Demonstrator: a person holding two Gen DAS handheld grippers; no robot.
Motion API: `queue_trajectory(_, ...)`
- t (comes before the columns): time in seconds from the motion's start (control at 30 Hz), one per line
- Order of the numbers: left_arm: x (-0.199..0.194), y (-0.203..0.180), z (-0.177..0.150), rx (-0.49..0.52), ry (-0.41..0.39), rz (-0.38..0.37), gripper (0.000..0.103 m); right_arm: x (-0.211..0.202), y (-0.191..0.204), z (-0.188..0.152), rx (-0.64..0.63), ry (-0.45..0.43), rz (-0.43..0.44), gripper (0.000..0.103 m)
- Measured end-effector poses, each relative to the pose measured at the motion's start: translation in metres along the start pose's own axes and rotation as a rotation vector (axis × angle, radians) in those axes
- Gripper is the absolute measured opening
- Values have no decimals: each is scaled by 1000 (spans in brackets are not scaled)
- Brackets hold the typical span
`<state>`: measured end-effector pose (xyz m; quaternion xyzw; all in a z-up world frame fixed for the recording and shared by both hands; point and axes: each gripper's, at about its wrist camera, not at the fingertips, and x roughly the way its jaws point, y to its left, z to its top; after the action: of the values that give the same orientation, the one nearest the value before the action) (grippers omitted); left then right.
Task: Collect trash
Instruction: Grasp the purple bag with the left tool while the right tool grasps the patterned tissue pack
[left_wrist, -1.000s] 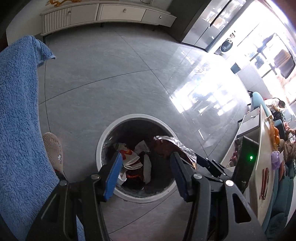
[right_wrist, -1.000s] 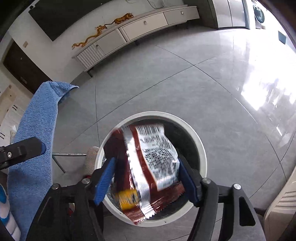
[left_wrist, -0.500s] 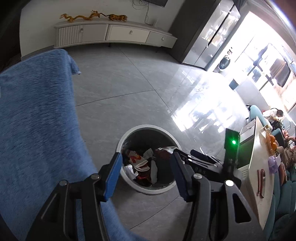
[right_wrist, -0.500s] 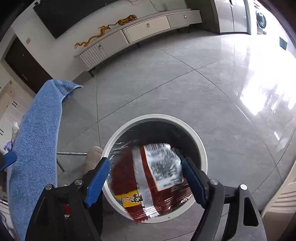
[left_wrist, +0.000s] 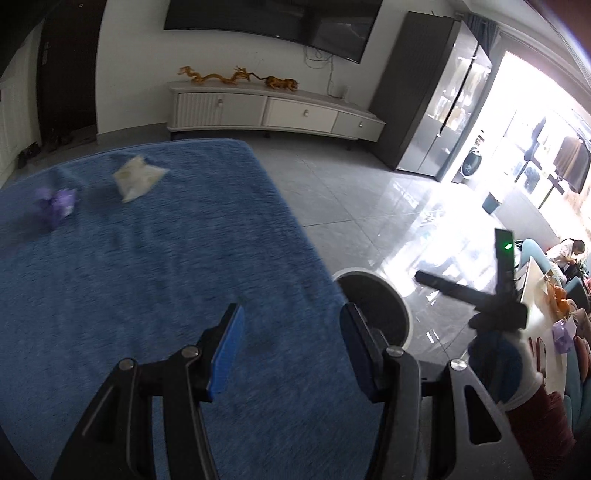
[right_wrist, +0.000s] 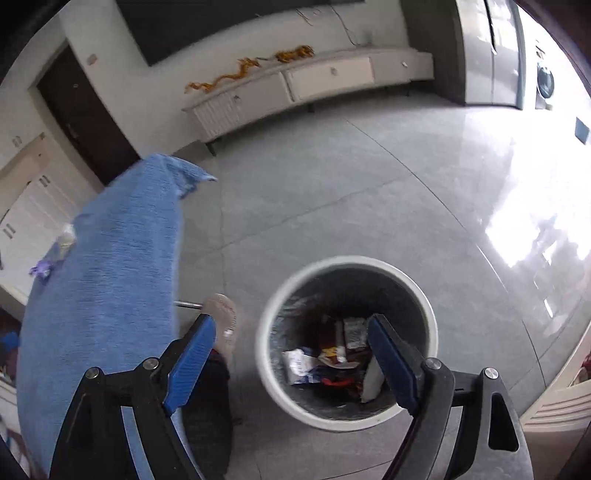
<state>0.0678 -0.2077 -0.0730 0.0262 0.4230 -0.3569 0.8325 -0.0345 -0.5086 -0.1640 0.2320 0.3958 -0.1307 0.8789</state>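
Observation:
A white round trash bin (right_wrist: 266, 354) stands on the grey floor with several wrappers (right_wrist: 328, 362) inside; its rim also shows in the left wrist view (left_wrist: 400, 306). My right gripper (right_wrist: 291, 365) is open and empty above the bin. My left gripper (left_wrist: 291, 350) is open and empty over a blue towel-covered table (left_wrist: 147, 277). On the towel's far left lie a crumpled purple wrapper (left_wrist: 55, 206) and a pale packet (left_wrist: 138, 179). The right gripper's body (left_wrist: 495, 295) shows at the right of the left wrist view.
A person's foot in a beige shoe (right_wrist: 221, 317) stands between table and bin. A white low cabinet (left_wrist: 273, 114) lines the far wall. A dark cabinet (left_wrist: 436, 96) stands at right. A side table with items (left_wrist: 546, 295) is at far right.
The red wrapper has dropped from my right gripper into the bin, and the gripper has lifted. My left gripper has swung from the bin up over the blue table.

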Motion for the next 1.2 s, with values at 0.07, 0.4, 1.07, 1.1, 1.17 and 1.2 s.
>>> queue_trajectory(0.07, -15, 18, -7, -22, -1, 13, 52, -13, 17, 1, -24, -22, 16, 84)
queue_trajectory(0.4, -92, 92, -47, -106, -81, 89, 52, -82, 116, -2, -179, -145, 114, 84)
queue_trajectory(1.07, -102, 184, -30, -179, -93, 172, 52, -42, 246, 20, -361, -103, 294, 78)
queue_trajectory(1.1, -97, 189, -21, -167, -95, 184, 52, -34, 250, 24, -365, -95, 302, 78)
queue_trajectory(1.17, -86, 198, -3, -151, -99, 204, 52, -12, 265, 32, -374, -76, 318, 76)
queue_trajectory(1.2, -78, 204, 8, -147, -99, 214, 52, 2, 273, 39, -378, -64, 328, 76)
